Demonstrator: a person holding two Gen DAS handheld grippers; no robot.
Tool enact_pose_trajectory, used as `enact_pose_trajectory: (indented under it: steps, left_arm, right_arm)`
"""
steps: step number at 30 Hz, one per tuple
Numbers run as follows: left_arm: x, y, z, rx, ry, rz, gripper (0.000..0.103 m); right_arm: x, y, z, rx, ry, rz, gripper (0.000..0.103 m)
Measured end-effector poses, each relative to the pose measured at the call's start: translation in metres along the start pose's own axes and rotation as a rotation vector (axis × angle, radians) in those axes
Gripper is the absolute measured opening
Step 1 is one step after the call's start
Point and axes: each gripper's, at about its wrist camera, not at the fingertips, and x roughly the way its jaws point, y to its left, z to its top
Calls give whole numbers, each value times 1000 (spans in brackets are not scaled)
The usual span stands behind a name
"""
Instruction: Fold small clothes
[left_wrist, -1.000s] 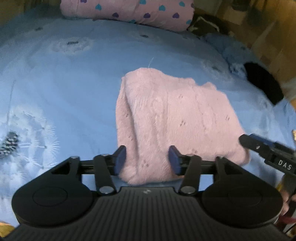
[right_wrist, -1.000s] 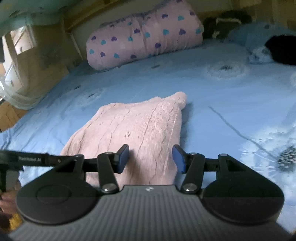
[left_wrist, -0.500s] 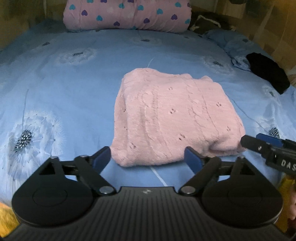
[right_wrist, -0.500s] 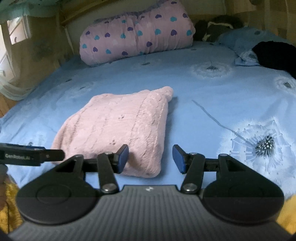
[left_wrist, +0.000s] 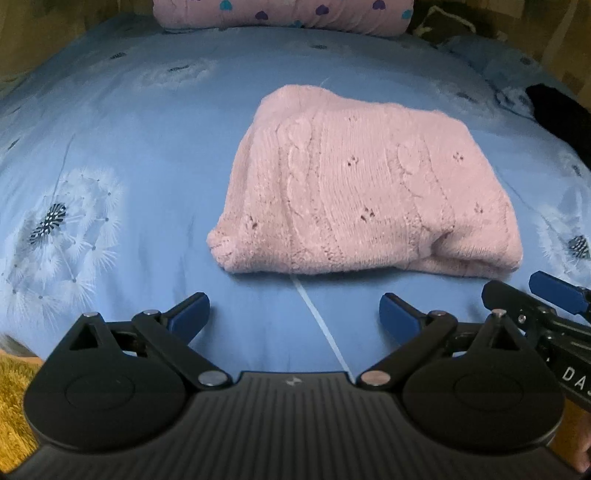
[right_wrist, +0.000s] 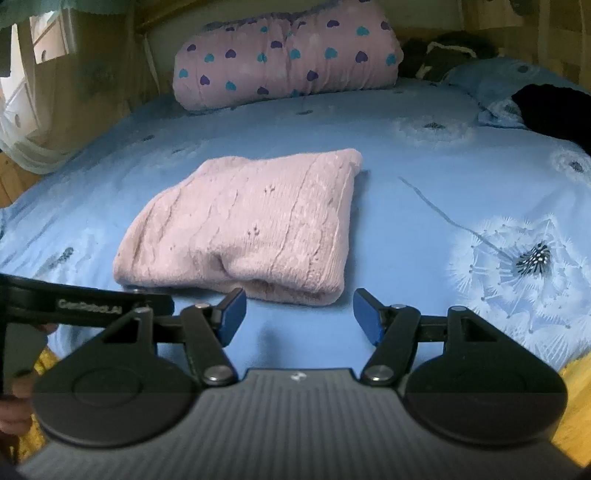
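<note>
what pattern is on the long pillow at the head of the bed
Small purple and teal hearts scattered over the long pink bolster pillow; clearest in the right wrist view.

The pink knitted sweater (left_wrist: 365, 188) lies folded into a thick, neat rectangle, flat on the blue bed sheet (left_wrist: 147, 140).

A pale pink cable-knit sweater (left_wrist: 365, 192) is lying on a blue sheet (left_wrist: 147, 147) printed with white dandelions. At upper centre, a pink pillow (right_wrist: 288, 55) is showing teal and purple hearts.
</note>
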Motion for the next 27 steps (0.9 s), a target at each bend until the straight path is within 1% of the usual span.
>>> enact_pose_trajectory:
  steps: [7, 16, 27]
  left_arm:
    - [8, -6, -2, 12, 14, 21, 100]
    - [10, -13, -2, 24, 8, 40, 102]
    - [12, -12, -4, 22, 6, 42, 103]
  right_arm:
    - [11, -6, -7, 29, 41, -10, 66]
    - [14, -6, -11, 30, 45, -9, 66]
    - [15, -8, -11, 38, 44, -6, 66]
